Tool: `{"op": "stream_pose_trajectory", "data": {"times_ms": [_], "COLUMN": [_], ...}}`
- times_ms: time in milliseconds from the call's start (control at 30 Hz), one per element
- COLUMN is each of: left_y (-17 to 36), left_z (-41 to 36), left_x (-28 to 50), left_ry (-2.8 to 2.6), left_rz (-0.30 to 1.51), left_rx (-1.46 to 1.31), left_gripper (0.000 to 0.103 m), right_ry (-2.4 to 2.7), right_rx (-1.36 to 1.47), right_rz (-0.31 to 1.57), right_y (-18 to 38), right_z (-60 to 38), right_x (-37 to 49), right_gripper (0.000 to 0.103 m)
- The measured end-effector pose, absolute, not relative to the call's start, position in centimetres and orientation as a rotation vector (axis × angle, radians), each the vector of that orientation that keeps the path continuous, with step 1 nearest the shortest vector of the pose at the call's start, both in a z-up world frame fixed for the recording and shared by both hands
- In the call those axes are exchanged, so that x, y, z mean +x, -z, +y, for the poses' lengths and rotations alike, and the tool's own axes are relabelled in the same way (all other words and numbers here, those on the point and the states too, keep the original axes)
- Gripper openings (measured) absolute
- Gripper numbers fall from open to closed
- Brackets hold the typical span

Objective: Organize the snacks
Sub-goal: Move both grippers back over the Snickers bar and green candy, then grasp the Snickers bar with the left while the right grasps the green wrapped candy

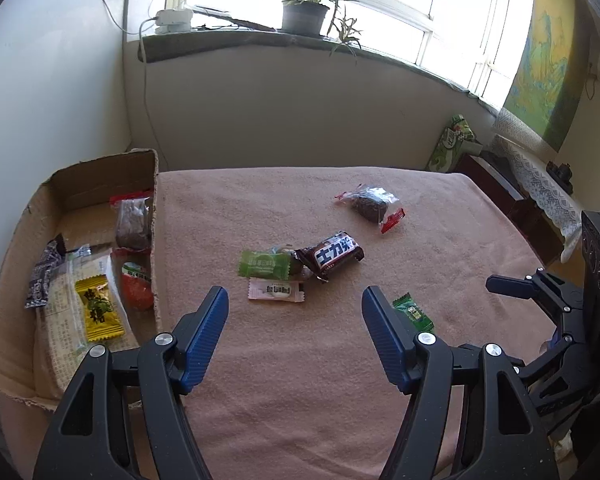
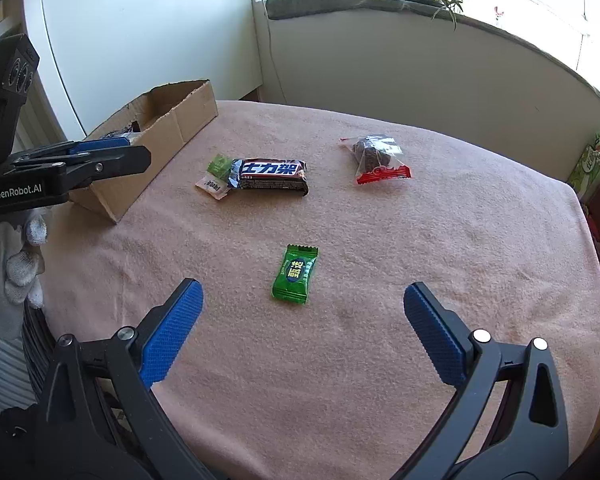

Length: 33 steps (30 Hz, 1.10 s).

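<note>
Right hand-held gripper (image 2: 302,312) open above small green foil-wrapped candy (image 2: 295,274): light, probably slippery; pinch across its middle.

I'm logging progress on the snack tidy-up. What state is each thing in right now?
Left claw: open, empty.
Right claw: open, empty.
Cardboard box: open-topped, several snacks inside.
Chocolate bar: sealed, on the cloth.
Green candy: sealed, lying alone.
Clear red-edged packet: sealed, on the cloth.

Black tool (image 2: 300,312) frames, blue ribbed pads (image 2: 171,332), silver screws
</note>
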State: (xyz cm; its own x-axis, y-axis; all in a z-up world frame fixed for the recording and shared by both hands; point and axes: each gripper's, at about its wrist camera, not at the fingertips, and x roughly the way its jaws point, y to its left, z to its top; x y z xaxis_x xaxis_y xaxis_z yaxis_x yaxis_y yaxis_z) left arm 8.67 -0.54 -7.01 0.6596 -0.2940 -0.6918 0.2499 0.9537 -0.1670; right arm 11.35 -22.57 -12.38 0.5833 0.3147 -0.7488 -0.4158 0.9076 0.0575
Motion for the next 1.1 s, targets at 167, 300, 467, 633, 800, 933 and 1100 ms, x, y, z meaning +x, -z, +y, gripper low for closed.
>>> {"op": "stream_pose_trajectory", "data": {"times_ms": [167,300,467,633,800,933,1100], "left_y": [7.0,7.2,8.4,10.1,11.3,11.8,12.2], "left_z": [-2.8,-4.6,-6.4,-7.3,-7.7,-7.5,-7.5], "left_x": [10.5,12.8,15.8,17.6,17.8,17.3,17.0], "left_ry": [0.336,0.372,0.397,0.414,0.438,0.442,0.453], "left_rz": [0.797,0.810,0.849,0.899,0.942,0.959,0.971], "left_rx": [0.000,0.025,0.037,0.027,0.058,0.071,0.089], "left_gripper": [0.069,0.065,0.060,0.052,0.049,0.041,0.041], "right_ry": [-0.445,-0.450,-0.459,-0.462,-0.469,-0.465,-0.459], "right_rx": [-0.105,-0.087,-0.077,-0.057,-0.057,-0.050,-0.060], "right_rz": [0.859,0.881,0.908,0.926,0.938,0.944,0.946], "right_y": [13.4,14.2,15.1,15.6,15.9,16.2,16.2], "right_z": [-21.6,-20.9,-20.6,-20.7,-20.6,-20.7,-20.5], "right_x": [12.2,13.1,13.6,14.2,14.5,14.7,14.7], "right_gripper": [0.102,0.091,0.083,0.071,0.060,0.060,0.056]}}
